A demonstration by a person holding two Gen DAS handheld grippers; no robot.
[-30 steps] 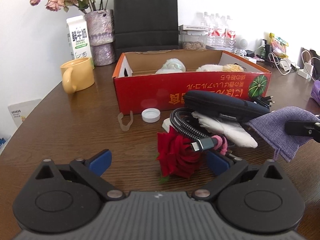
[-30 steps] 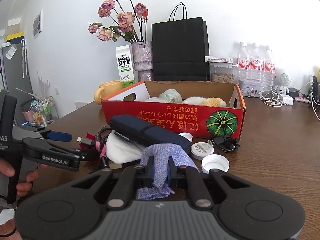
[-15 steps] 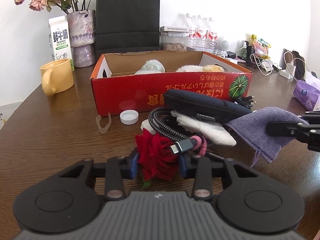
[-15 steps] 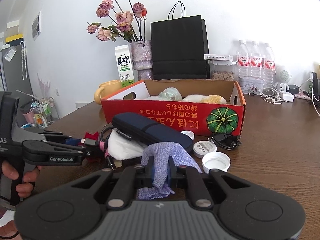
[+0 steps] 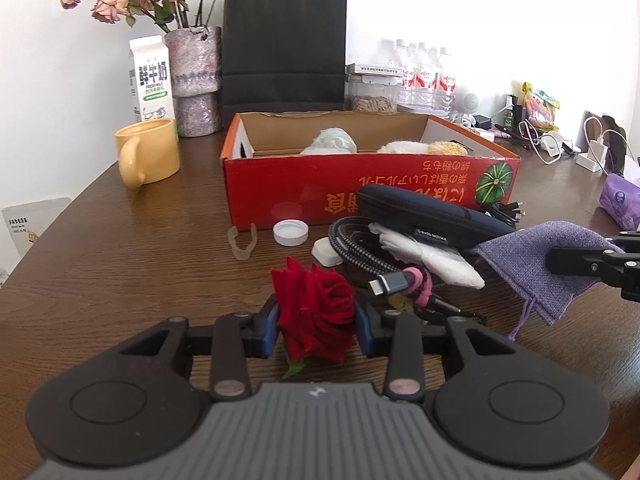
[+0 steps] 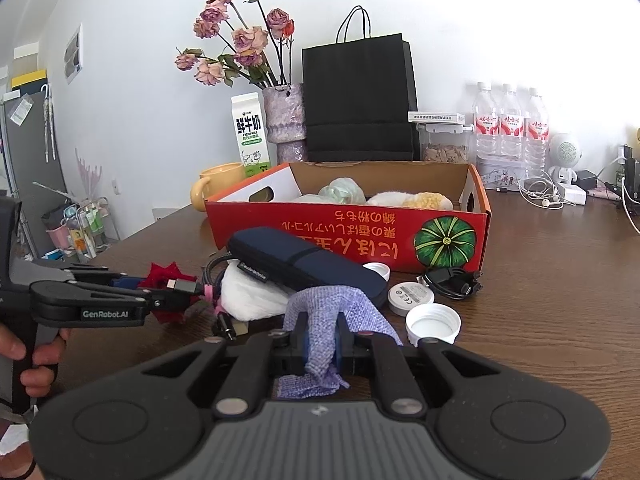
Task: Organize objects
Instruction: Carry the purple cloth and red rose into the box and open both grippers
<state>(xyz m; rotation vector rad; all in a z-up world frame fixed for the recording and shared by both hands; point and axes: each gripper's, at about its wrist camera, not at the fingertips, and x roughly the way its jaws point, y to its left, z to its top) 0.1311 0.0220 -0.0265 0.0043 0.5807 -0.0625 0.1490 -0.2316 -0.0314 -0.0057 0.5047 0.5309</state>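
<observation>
My left gripper [image 5: 317, 330] is shut on a red rose [image 5: 316, 312] and holds it just above the brown table, in front of the clutter pile. My right gripper [image 6: 323, 346] is shut on a purple woven cloth [image 6: 332, 312], which also shows at the right of the left wrist view [image 5: 536, 264]. The pile holds a dark blue case [image 5: 424, 216], a braided cable [image 5: 360, 248] with a grey plug and white tissue [image 5: 432, 258]. The red cardboard box [image 5: 360, 184] stands behind, open, with soft items inside.
A yellow mug [image 5: 146, 156], a milk carton [image 5: 152, 76], a vase of dried roses [image 5: 196, 80] and a black paper bag [image 5: 284, 44] stand at the back. White caps [image 6: 432, 322] and a black cable [image 6: 452, 280] lie near the box. Bottles and chargers crowd the far right.
My left gripper closed on the red rose, which lay between open fingers a second ago, and has lifted it slightly. My right gripper has kept its hold on the purple cloth.
</observation>
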